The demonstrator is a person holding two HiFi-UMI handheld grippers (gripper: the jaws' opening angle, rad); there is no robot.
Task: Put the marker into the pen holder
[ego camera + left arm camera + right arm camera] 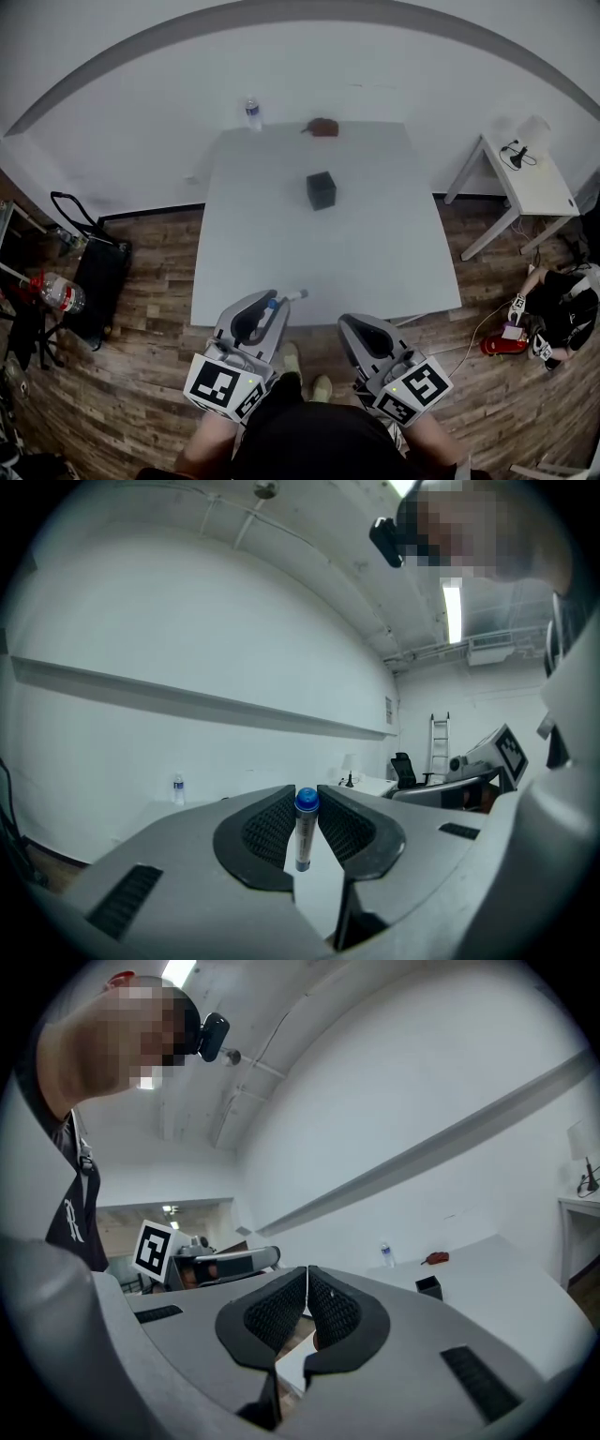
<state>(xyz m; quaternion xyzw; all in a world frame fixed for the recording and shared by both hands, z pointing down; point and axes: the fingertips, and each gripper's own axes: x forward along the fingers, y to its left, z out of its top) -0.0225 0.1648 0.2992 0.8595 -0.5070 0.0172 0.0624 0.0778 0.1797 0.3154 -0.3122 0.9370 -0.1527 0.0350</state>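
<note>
My left gripper (pixel 304 810) is shut on a white marker with a blue cap (pixel 304 829), which stands upright between the jaws. In the head view the left gripper (pixel 274 306) hovers at the near edge of the white table (pixel 281 234), the marker (pixel 286 298) poking out toward the right. The black square pen holder (pixel 321 190) stands past mid-table, well away from both grippers; the right gripper view shows the pen holder (pixel 428 1287) small at right. My right gripper (pixel 307 1290) is shut with nothing between its jaws, held near the table's front edge (pixel 361 330).
A water bottle (pixel 252 113) and a small brown object (pixel 323 127) sit at the table's far edge. A white side table (pixel 520 178) stands to the right. A black cart (pixel 98 272) and a bottle (pixel 58 292) are on the wooden floor at left.
</note>
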